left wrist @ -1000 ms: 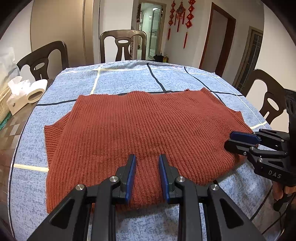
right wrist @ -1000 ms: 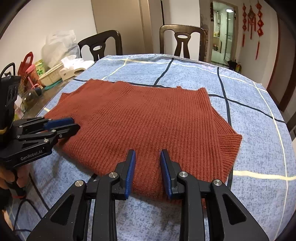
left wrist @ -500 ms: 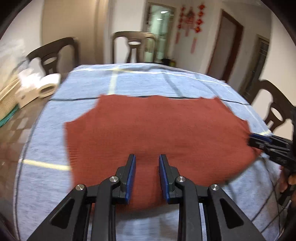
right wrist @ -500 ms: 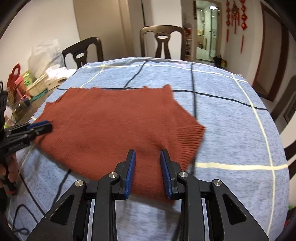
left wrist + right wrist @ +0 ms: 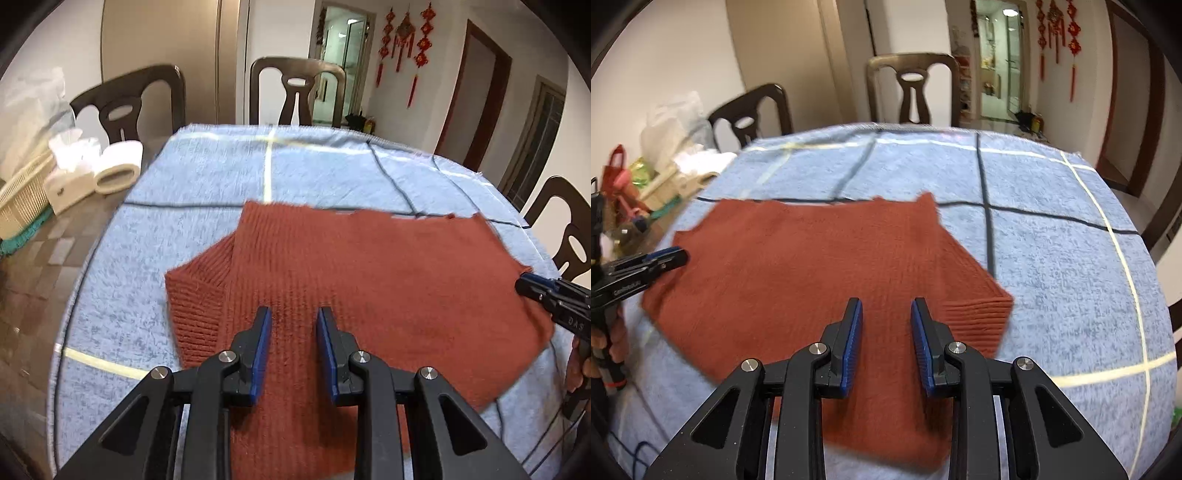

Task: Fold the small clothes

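A rust-red ribbed knit sweater (image 5: 369, 280) lies flat on the blue checked tablecloth (image 5: 207, 192); it also shows in the right wrist view (image 5: 820, 266). My left gripper (image 5: 293, 350) is open and empty over the sweater's near edge, close to its left sleeve (image 5: 195, 295). My right gripper (image 5: 886, 343) is open and empty over the near edge by the right sleeve cuff (image 5: 979, 317). Each gripper also shows at the other view's side: the right one (image 5: 546, 295) and the left one (image 5: 646, 266).
Dark wooden chairs (image 5: 295, 88) stand around the table. A tissue box and paper roll (image 5: 96, 170) and a woven basket (image 5: 22, 199) sit at the left on the bare table top. Bags and clutter (image 5: 639, 177) lie there too. A cable (image 5: 546, 435) hangs at the near edge.
Both grippers have moved apart, the left one to the left and the right one to the right, along the sweater's near edge. Both stay open. The sweater has not moved.
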Demonstrator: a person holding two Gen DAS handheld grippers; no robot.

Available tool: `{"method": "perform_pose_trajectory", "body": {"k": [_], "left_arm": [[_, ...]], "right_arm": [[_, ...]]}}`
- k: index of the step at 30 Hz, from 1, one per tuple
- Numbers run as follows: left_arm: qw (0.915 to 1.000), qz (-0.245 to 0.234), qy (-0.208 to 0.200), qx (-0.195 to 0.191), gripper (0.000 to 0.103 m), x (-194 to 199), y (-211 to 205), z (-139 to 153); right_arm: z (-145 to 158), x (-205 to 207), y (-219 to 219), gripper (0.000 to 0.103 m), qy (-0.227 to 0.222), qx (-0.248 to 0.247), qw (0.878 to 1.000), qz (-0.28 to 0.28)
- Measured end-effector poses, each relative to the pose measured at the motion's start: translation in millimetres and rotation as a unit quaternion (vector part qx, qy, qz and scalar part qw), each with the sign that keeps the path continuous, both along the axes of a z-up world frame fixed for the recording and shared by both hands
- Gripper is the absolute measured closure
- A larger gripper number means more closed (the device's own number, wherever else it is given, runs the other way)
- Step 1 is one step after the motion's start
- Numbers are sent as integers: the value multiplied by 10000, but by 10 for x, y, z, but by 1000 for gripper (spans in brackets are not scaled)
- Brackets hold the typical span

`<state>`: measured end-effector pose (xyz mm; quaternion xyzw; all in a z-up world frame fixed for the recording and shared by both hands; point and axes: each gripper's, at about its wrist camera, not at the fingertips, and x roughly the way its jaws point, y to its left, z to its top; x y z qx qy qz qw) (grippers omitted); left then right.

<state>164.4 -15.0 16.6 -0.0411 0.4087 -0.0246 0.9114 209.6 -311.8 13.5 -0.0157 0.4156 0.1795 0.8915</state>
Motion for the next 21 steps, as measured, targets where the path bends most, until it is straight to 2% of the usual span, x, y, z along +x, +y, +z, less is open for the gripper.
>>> {"method": "perform_pose_trajectory", "body": {"k": [3, 6, 11, 15, 21], "left_arm": [[9999, -30, -80, -95, 75, -43, 24, -1], [10000, -23, -39, -58, 75, -49, 12, 23], [9999, 92, -72, -16, 75, -203, 89, 106], [9998, 153, -50, 74, 75, -236, 150, 18], [9992, 227, -69, 310, 75, -315, 34, 127]], "right_arm": [[-10, 4, -96, 82, 35, 288, 9996, -30], [30, -19, -47, 82, 30, 128, 9999, -49], [157, -235, -78, 82, -101, 190, 9998, 10], [5, -225, -101, 81, 15, 71, 10000, 10], [127, -282, -76, 81, -64, 53, 10000, 10]]}}
